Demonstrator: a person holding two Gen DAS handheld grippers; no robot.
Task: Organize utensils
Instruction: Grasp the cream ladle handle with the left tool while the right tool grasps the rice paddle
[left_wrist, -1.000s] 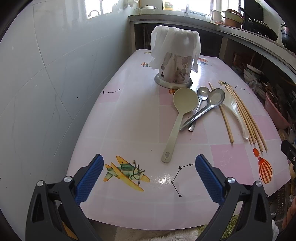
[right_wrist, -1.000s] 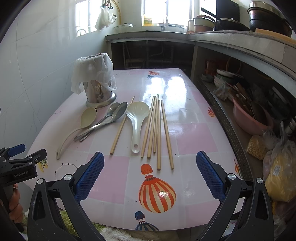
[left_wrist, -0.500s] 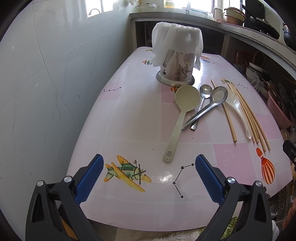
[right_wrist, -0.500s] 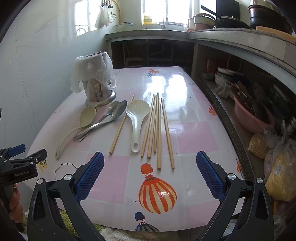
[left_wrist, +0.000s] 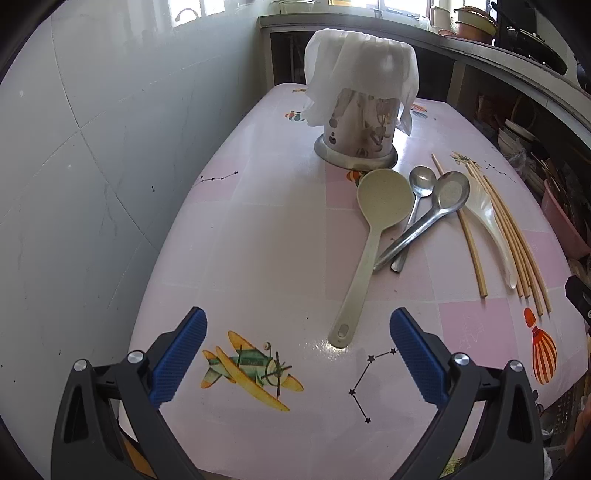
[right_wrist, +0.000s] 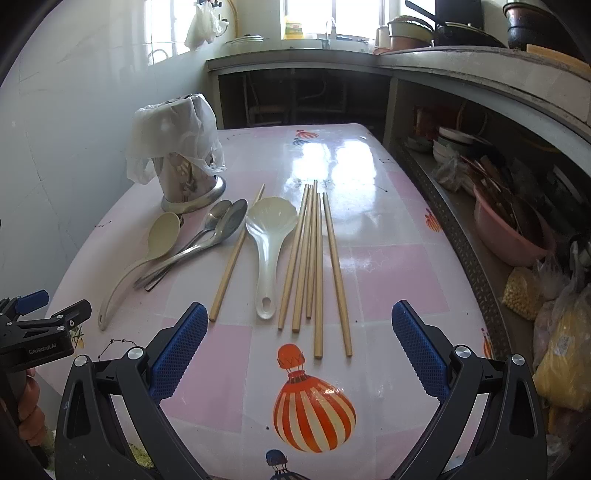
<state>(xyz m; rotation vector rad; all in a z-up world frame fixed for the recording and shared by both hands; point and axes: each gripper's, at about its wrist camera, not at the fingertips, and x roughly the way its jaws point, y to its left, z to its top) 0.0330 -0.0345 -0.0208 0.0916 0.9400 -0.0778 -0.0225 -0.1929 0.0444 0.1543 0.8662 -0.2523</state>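
A metal utensil holder (left_wrist: 357, 129) (right_wrist: 186, 177) draped with a white plastic bag stands at the back of the pink table. In front of it lie a beige rice spoon (left_wrist: 369, 240) (right_wrist: 147, 254), two steel spoons (left_wrist: 424, 221) (right_wrist: 207, 240), a white ladle (right_wrist: 269, 243) (left_wrist: 491, 225) and several wooden chopsticks (right_wrist: 314, 266) (left_wrist: 517, 243). My left gripper (left_wrist: 295, 354) is open and empty, just short of the beige spoon's handle. My right gripper (right_wrist: 295, 347) is open and empty, near the chopsticks' near ends.
A tiled wall (left_wrist: 92, 166) runs along the table's left side. A concrete counter with shelves of bowls, a pink basin (right_wrist: 509, 232) and bags stands to the right. The left gripper also shows in the right wrist view (right_wrist: 40, 328).
My left gripper has moved forward toward the holder and spoons. My right gripper has edged slightly forward over the table. Both stay open.
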